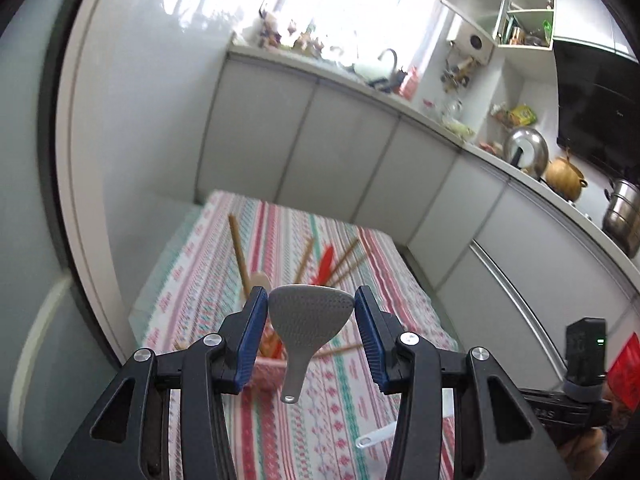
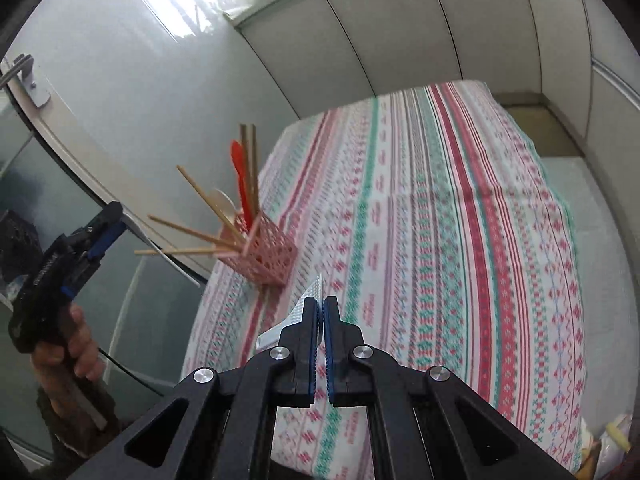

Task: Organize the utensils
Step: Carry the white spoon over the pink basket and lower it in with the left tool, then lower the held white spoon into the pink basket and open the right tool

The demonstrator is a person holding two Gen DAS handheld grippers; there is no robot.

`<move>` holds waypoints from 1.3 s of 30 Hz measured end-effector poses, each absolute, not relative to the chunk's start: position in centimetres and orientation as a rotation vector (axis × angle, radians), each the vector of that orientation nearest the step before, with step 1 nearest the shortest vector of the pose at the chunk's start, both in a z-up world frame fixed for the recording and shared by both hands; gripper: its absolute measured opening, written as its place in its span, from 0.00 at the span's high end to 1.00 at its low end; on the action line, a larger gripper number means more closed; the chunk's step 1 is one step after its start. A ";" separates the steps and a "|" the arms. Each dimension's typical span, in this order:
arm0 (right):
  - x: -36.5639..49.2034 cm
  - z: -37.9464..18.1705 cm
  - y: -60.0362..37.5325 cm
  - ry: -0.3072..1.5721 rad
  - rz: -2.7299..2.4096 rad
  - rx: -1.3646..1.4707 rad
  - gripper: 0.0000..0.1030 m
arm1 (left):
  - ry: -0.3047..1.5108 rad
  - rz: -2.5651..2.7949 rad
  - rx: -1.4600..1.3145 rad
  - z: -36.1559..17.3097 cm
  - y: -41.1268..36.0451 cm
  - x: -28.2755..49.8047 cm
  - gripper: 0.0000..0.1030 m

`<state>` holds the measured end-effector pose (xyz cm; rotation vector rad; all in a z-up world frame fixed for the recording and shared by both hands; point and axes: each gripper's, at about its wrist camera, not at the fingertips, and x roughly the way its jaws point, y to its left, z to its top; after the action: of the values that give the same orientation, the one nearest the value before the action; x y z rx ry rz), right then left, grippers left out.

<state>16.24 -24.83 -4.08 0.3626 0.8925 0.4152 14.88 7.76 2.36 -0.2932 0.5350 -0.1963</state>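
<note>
— While carrying the grey rice paddle (image 1: pixel 310 320), pinched across its head in the left gripper (image 1: pixel 311 292) with the handle hanging, steer toward the pink basket (image 1: pixel 269 366). Lower handle first, clear of the splayed chopsticks (image 1: pixel 237 248).

— Understood. Right gripper (image 2: pixel 321 302): clamped tight on the white paddle (image 2: pixel 300 308), above the striped tablecloth (image 2: pixel 440 200). Basket near the cloth's left edge. Grey cabinets (image 2: pixel 400 20) behind.

A grey rice paddle (image 1: pixel 310 320) with a dimpled blade stood head-up, handle hanging down, above the striped cloth. A white dimpled paddle (image 2: pixel 310 304) was held edge-on, handle pointing lower left. The pink lattice holder (image 2: pixel 266 256) sat near the table edge, containing wooden chopsticks (image 2: pixel 200 236), a red utensil (image 2: pixel 242 184) and a pale spoon.
</note>
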 end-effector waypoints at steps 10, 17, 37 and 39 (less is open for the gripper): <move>18.9 -1.8 -23.6 0.834 0.404 0.396 0.97 | 0.447 -0.159 -0.236 0.9 6.1 19.5 0.54; 19.6 -2.0 -23.4 0.829 0.400 0.407 0.97 | 0.476 -0.151 -0.202 -1.9 5.6 22.3 0.54; 20.3 -0.3 -22.9 0.730 0.325 0.391 0.97 | 0.560 -0.161 -0.251 -1.8 6.0 22.2 0.35; 20.6 0.1 -22.1 0.718 0.326 0.370 0.97 | 0.573 -0.142 -0.253 -1.3 6.4 21.2 0.35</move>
<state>20.62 -22.11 0.07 0.3701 0.7180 0.3260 21.22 6.38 -1.28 -0.2527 0.5729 -0.1418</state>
